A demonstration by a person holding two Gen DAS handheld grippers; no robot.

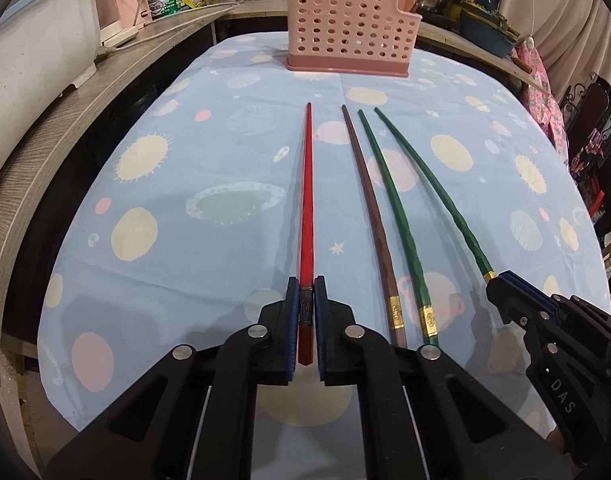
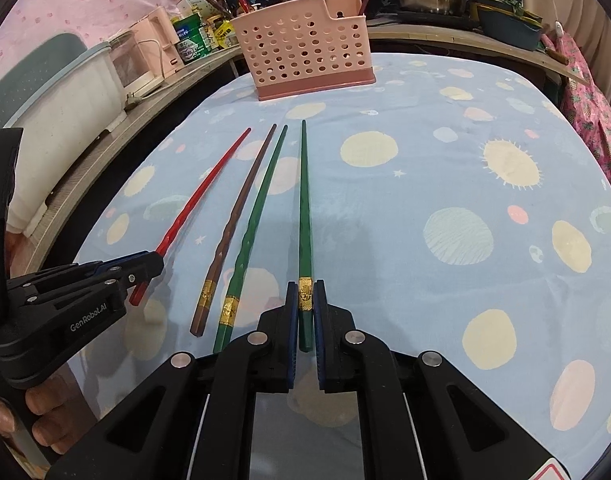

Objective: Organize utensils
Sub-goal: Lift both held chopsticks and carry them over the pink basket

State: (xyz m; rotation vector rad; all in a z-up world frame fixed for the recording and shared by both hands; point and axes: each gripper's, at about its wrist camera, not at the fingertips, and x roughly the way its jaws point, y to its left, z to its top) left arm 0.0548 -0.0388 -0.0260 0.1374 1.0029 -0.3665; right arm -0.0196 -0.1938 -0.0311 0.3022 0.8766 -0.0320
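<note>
Near the pink perforated basket (image 1: pixel 351 24), four chopsticks lie side by side on the planet-print desk (image 1: pixel 185 168). Left gripper (image 1: pixel 306 304) fingers clamped on the red chopstick (image 1: pixel 306 184). Right gripper (image 2: pixel 305 300) fingers clamped on the outer green chopstick (image 2: pixel 304 200), at its gold band. Brown chopstick (image 1: pixel 367 200) and second green chopstick (image 1: pixel 389 200) lie free between them.

The left gripper (image 1: pixel 306 304) was clamped on the thick end of a red chopstick (image 1: pixel 306 200), which lay along the blue planet-print tablecloth (image 1: pixel 177 168) pointing toward a pink perforated utensil holder (image 1: pixel 345 24) at the far edge. To its right lay a brown chopstick (image 1: pixel 369 216) and a green chopstick (image 1: pixel 389 208), close together. Farther right, the right gripper (image 1: pixel 495 280) gripped a second green chopstick (image 1: pixel 437 176) at its gold band.
</note>
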